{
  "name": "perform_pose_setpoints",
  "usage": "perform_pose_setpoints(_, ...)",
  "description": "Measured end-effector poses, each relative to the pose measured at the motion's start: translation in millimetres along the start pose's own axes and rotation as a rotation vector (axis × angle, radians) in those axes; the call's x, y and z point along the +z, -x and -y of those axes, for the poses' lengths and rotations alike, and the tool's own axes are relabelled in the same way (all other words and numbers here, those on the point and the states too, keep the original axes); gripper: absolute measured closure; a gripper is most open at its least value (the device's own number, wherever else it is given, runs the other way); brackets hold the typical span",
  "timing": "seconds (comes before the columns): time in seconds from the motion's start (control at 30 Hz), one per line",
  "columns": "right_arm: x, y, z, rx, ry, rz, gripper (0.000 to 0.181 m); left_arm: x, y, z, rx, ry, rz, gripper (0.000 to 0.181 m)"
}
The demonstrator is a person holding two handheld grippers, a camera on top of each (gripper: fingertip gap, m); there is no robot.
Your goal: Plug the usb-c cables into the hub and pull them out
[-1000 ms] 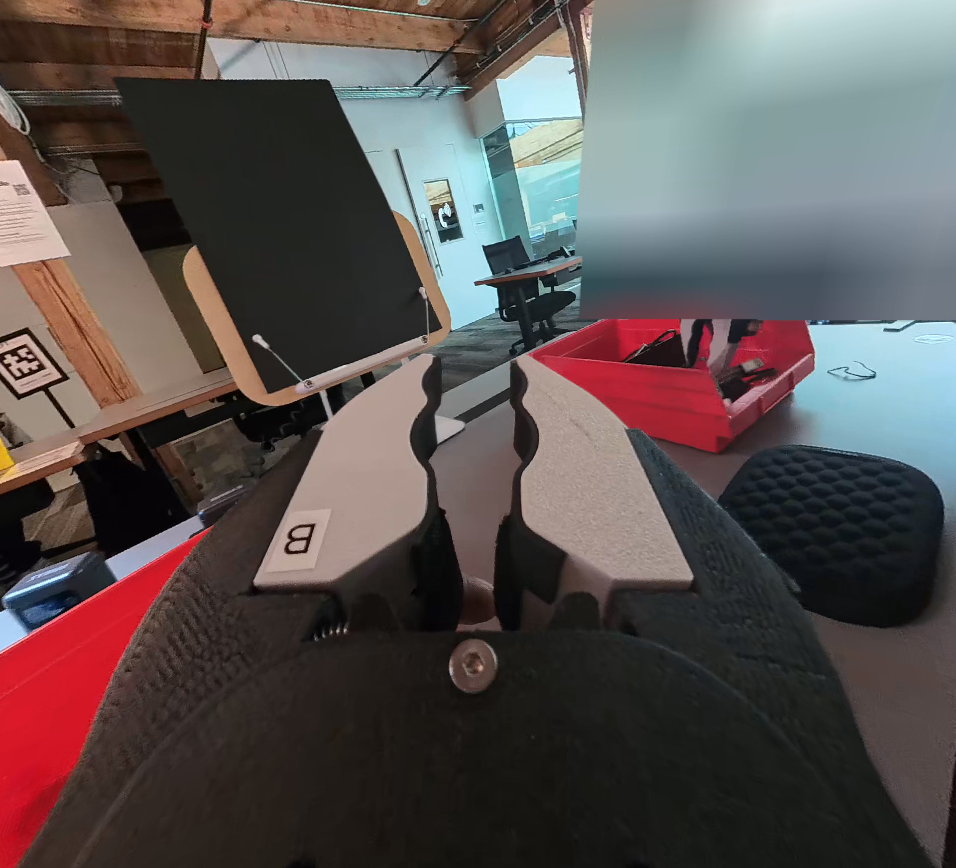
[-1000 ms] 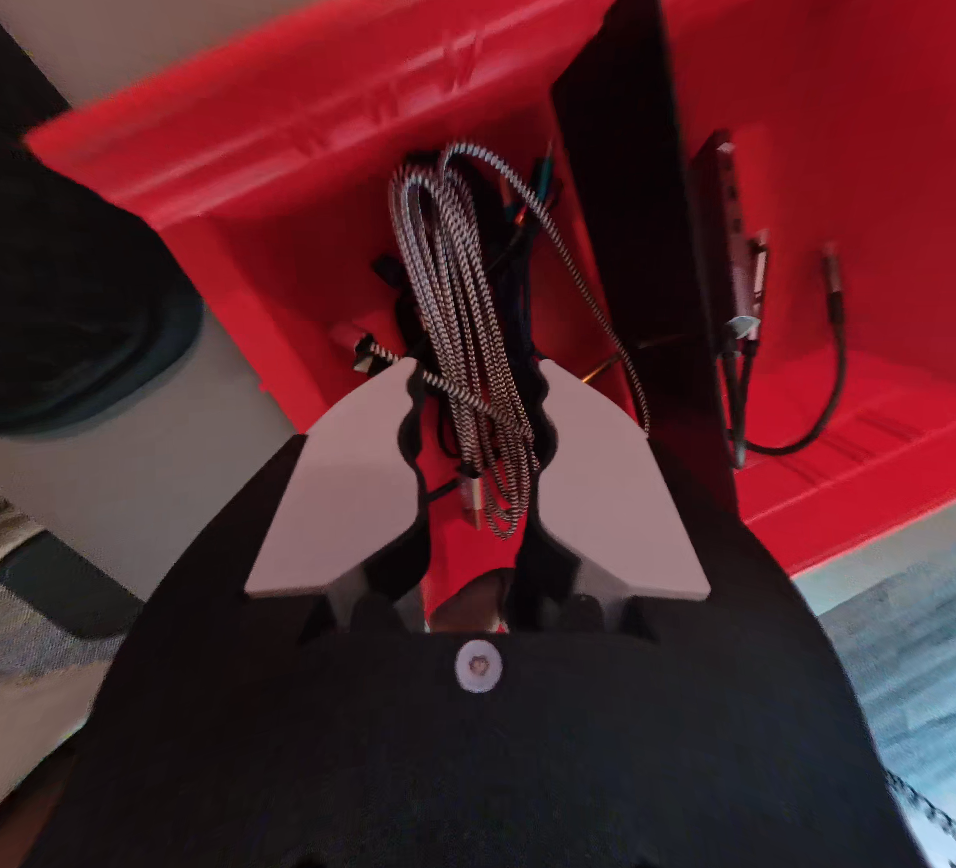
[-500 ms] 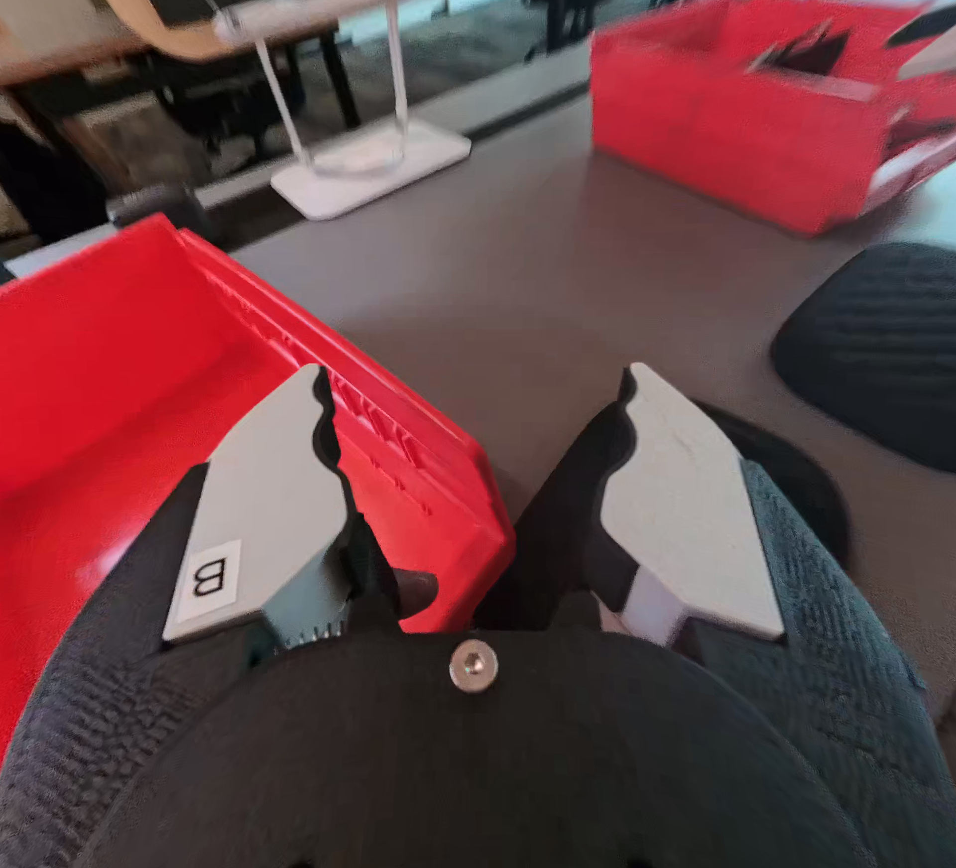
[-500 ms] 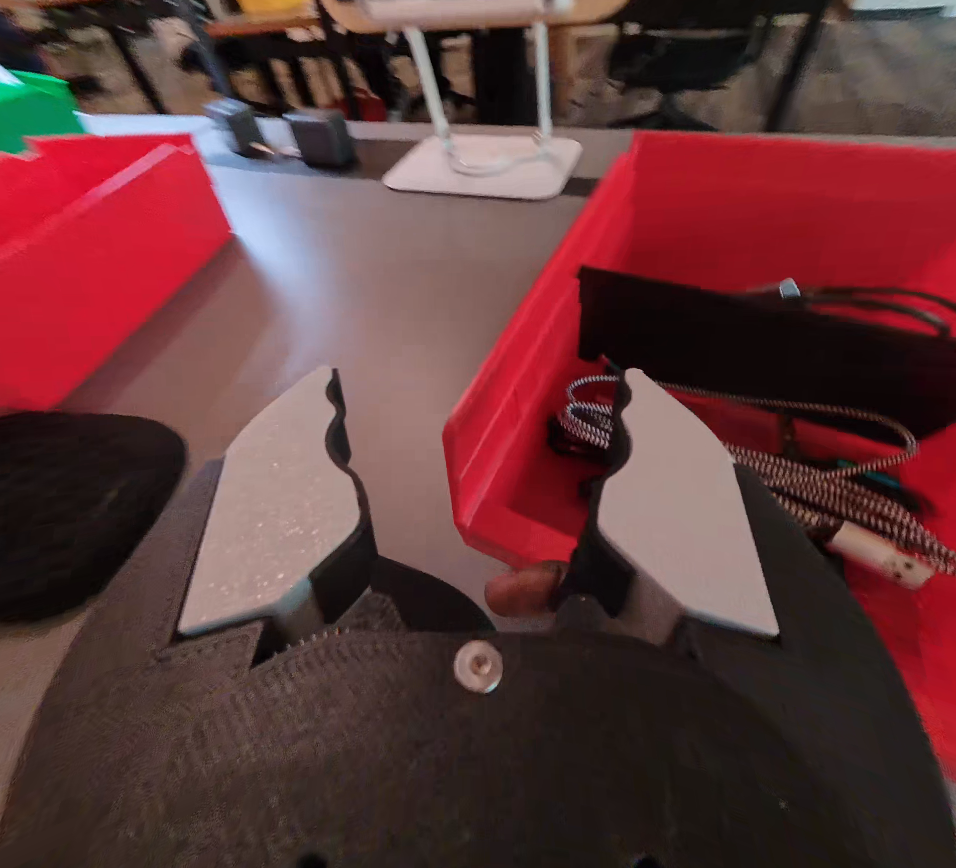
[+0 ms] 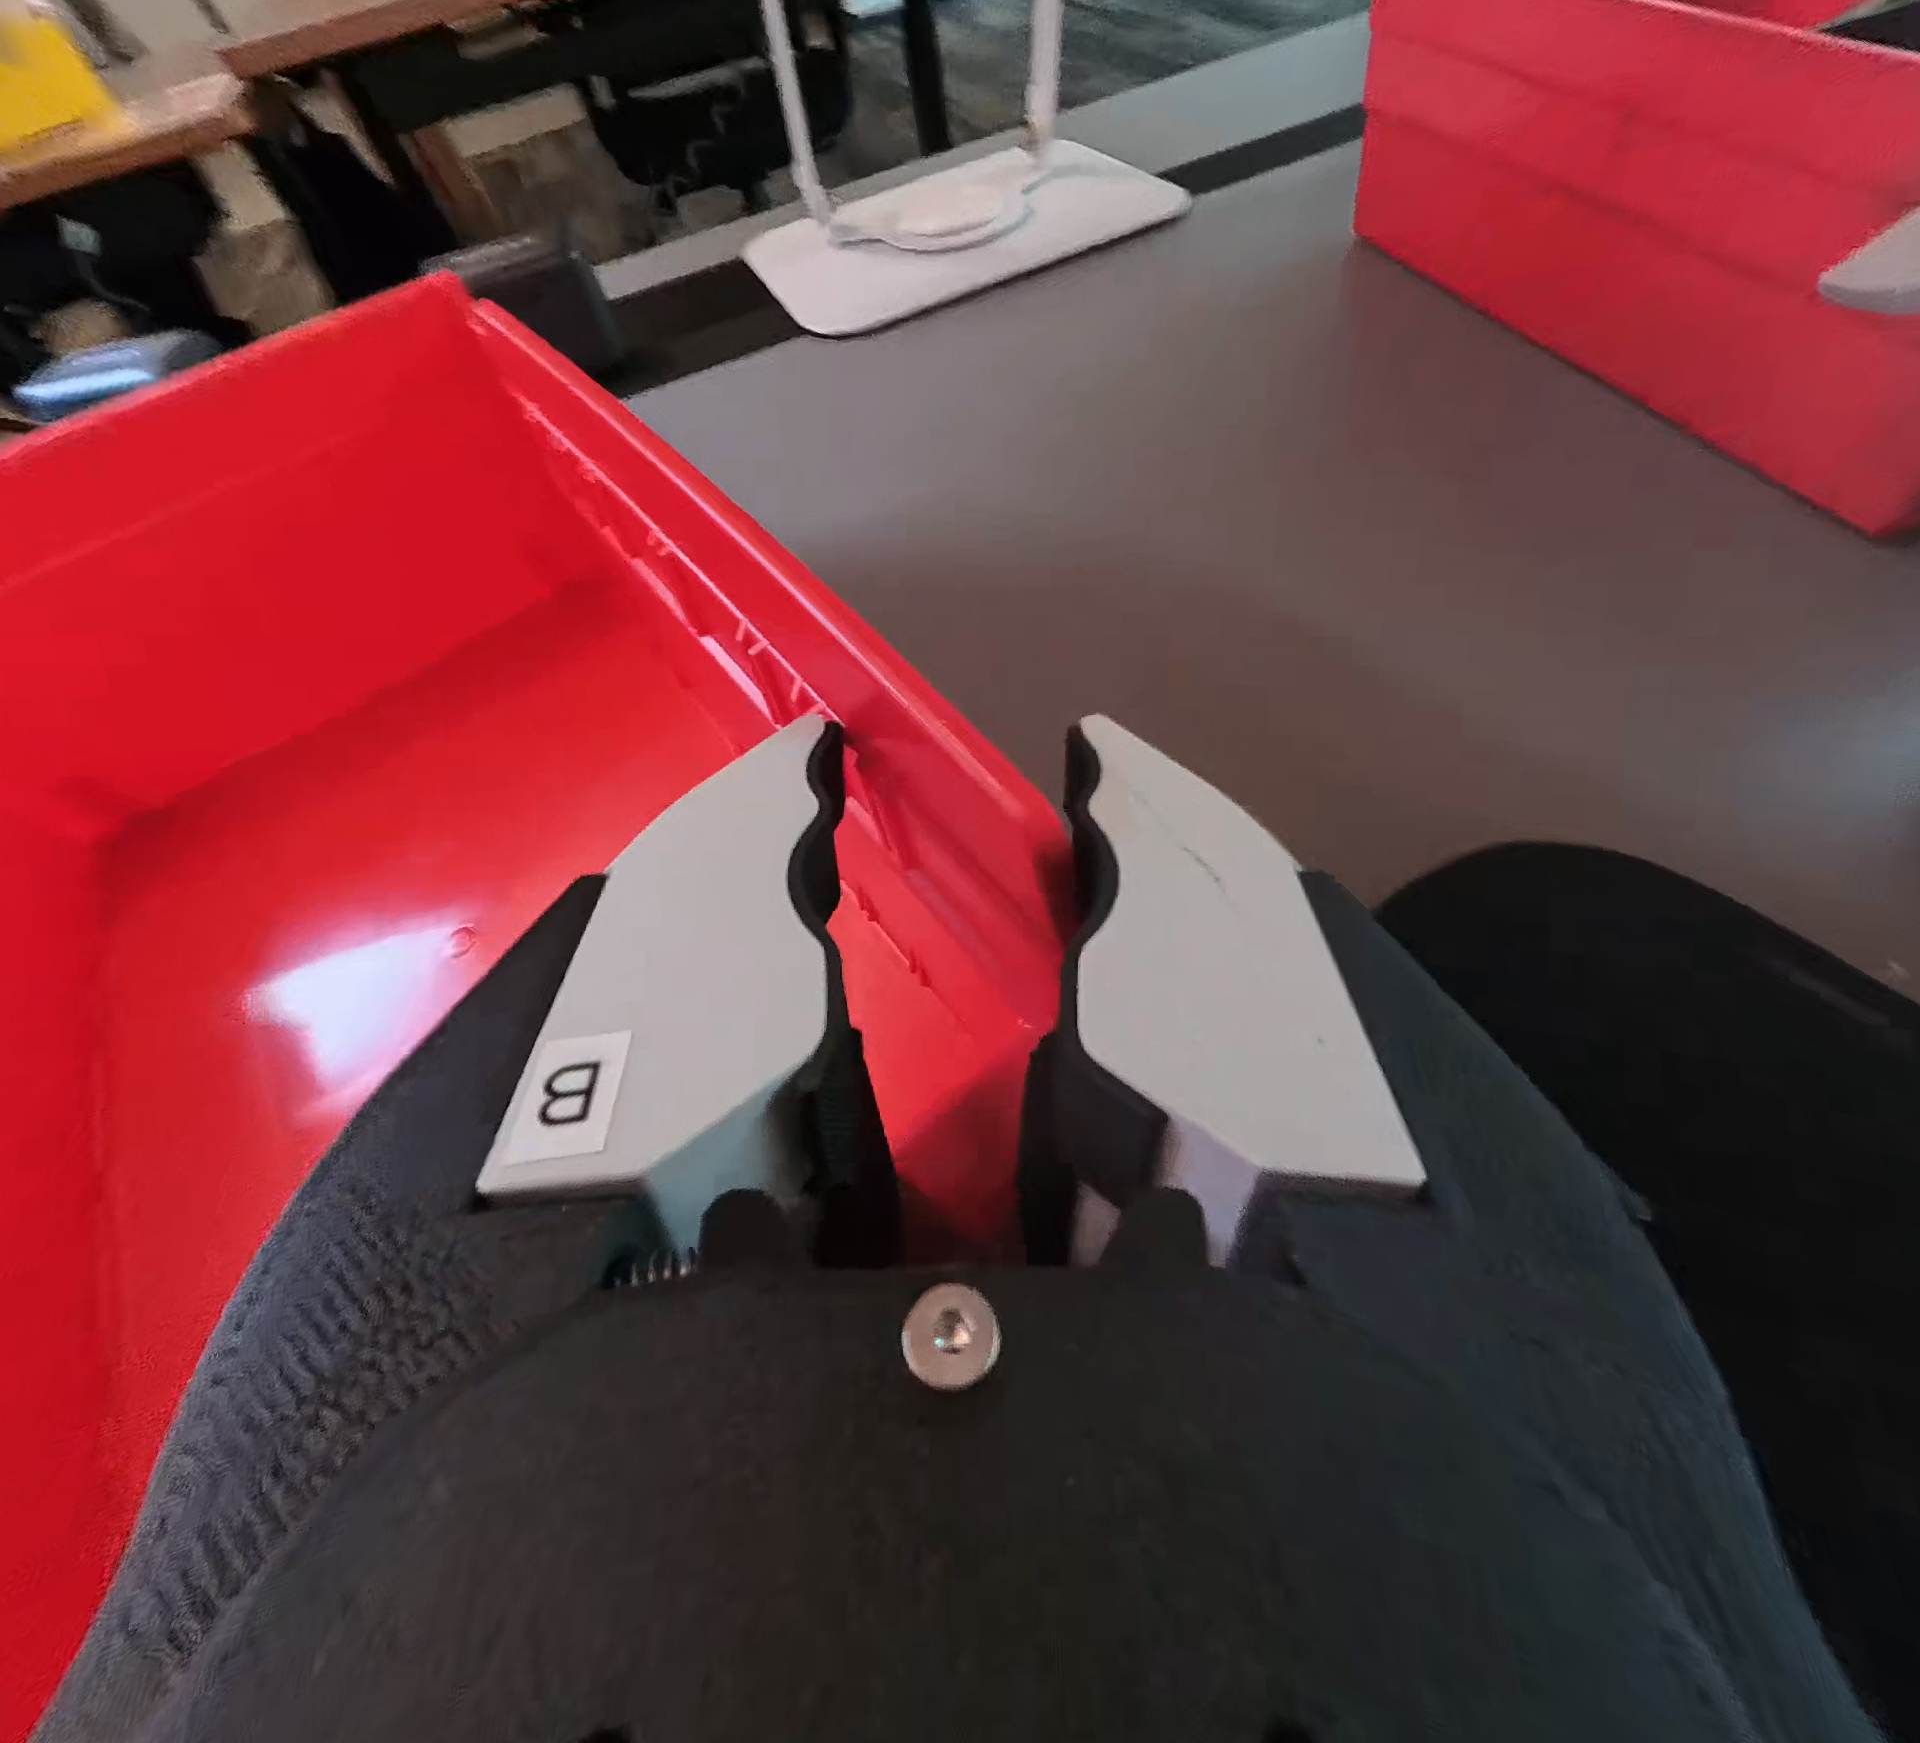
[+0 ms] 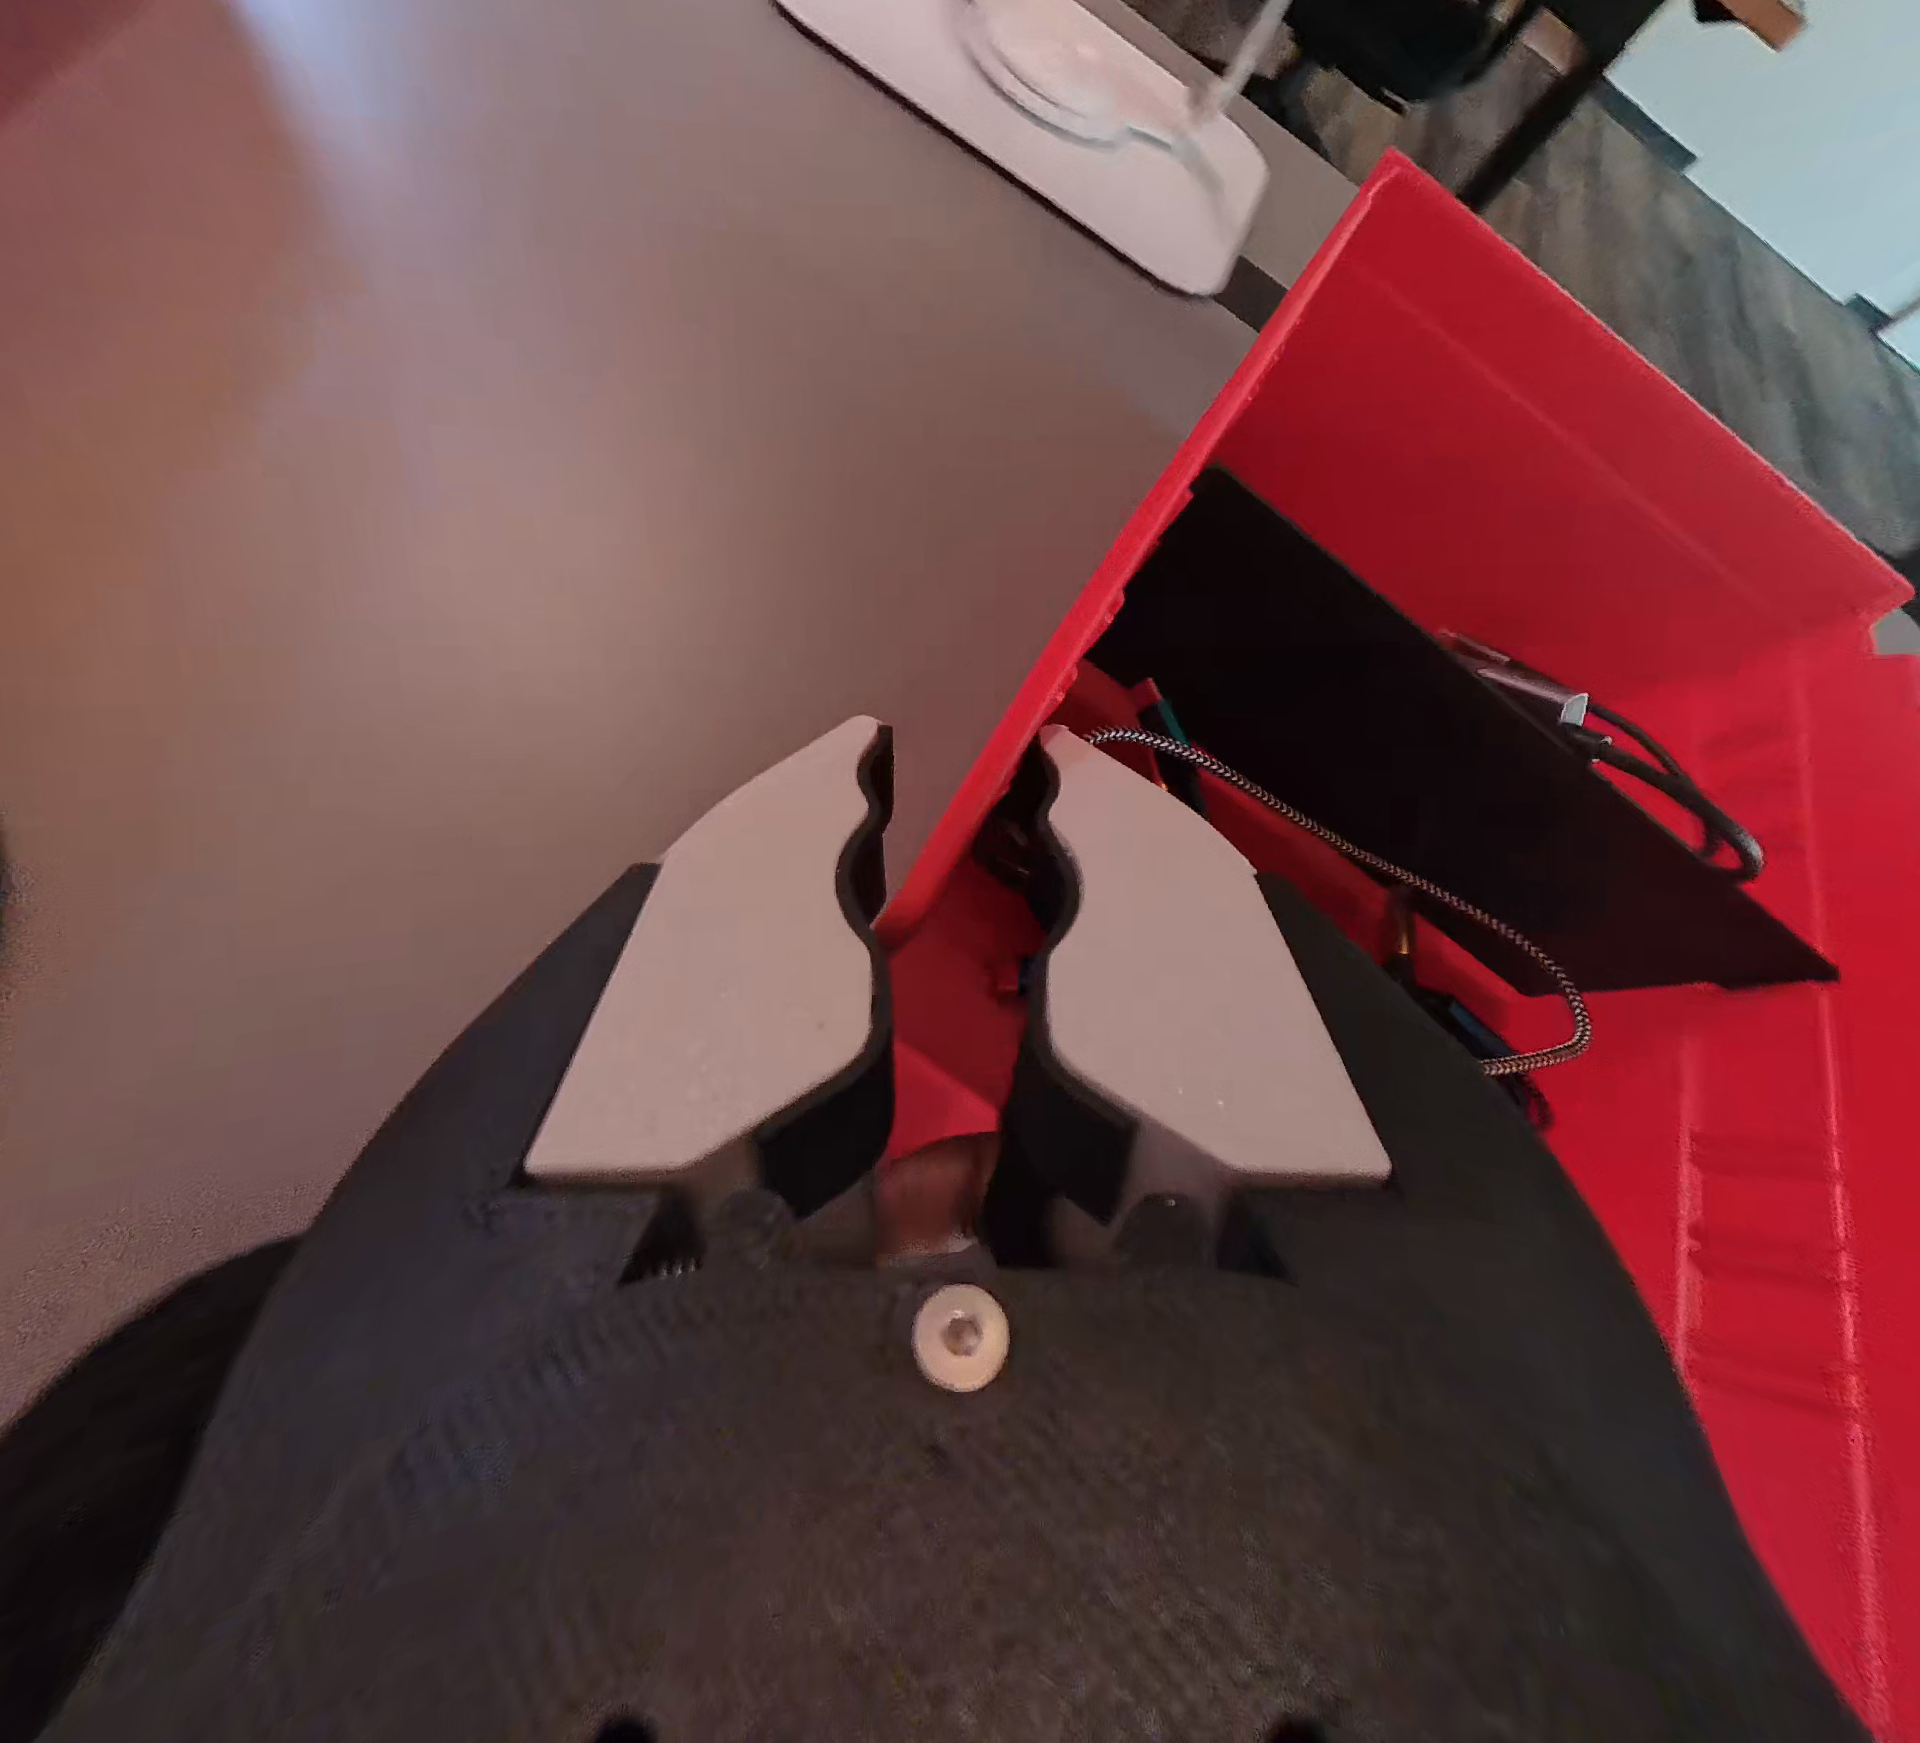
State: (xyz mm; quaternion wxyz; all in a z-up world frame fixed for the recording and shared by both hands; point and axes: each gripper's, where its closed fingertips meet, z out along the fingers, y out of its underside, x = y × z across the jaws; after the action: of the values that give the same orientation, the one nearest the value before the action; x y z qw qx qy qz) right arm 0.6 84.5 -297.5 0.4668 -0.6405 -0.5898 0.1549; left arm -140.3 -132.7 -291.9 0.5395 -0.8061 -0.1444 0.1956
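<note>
My left gripper (image 5: pixel 951 743) straddles the right wall of an empty red bin (image 5: pixel 312 654), its jaws closed onto that wall. My right gripper (image 6: pixel 964 743) is closed the same way on the left wall of a second red bin (image 6: pixel 1455 405). That bin holds a black divider (image 6: pixel 1403 810). A braided cable (image 6: pixel 1351 852) lies in front of the divider. A grey hub (image 6: pixel 1517 680) with a black cable (image 6: pixel 1683 800) plugged in lies behind it. The second bin also shows in the left wrist view (image 5: pixel 1610 187).
Both bins stand on a dark grey table (image 5: pixel 1247 498). A white stand base (image 5: pixel 966 249) sits at the table's far edge, between the bins. A black textured pad (image 5: pixel 1662 1070) lies to the right of my left gripper. Desks and chairs stand beyond the table.
Both grippers dropped toward the table, opened wide, and have now closed onto the bin walls. The right one has left the cables and its view is now rolled.
</note>
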Motion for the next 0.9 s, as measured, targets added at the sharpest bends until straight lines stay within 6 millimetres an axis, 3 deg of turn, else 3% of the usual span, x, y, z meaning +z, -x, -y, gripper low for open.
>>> perform_pose_setpoints(0.13, 6.7, 50.1, 27.4, -0.015, -0.07, 0.129, 0.159, -3.8, 26.0, -0.9, 0.027, -0.025, 0.157, 0.162)
perform_pose_setpoints(0.23, 9.8, 95.2, 50.3, -0.051, -0.109, 0.239, 0.158, -8.1, 32.1, -2.4, -0.044, -0.047, 0.116, 0.163)
perform_pose_setpoints(0.27, 10.6, 109.8, 57.6, -0.064, -0.118, 0.272, 0.158, -9.6, 31.1, -1.6, -0.07, -0.059, 0.081, 0.161)
perform_pose_setpoints(0.37, 13.1, 147.2, 77.1, -0.101, -0.13, 0.341, 0.159, -25.3, 30.5, 14.8, -0.134, -0.146, -0.036, 0.13)
perform_pose_setpoints(0.43, 15.1, 165.6, 87.3, -0.119, -0.137, 0.364, 0.161, -48.2, 51.9, 28.3, -0.133, -0.227, -0.005, 0.124)
perform_pose_setpoints(0.53, 15.5, 188.5, 97.6, -0.191, -0.163, 0.392, 0.162, -96.9, 118.3, 33.5, -0.094, -0.349, 0.275, 0.115)
perform_pose_setpoints(0.6, 14.3, 200.1, 101.8, -0.255, -0.175, 0.402, 0.162, -127.7, 165.0, 16.1, -0.094, -0.346, 0.49, 0.115)
perform_pose_setpoints(0.7, 14.8, 210.8, 106.5, -0.284, -0.172, 0.412, 0.161, -144.4, 207.5, -28.3, -0.107, -0.17, 0.632, 0.108)
perform_pose_setpoints(0.83, 15.4, 221.1, 111.2, -0.279, -0.187, 0.43, 0.159, -133.2, 220.6, -74.2, -0.183, -0.006, 0.581, 0.111)
perform_pose_setpoints(0.9, 15.6, 226.5, 113.4, -0.294, -0.199, 0.447, 0.158, -123.0, 211.5, -87.7, -0.221, 0.066, 0.48, 0.135)
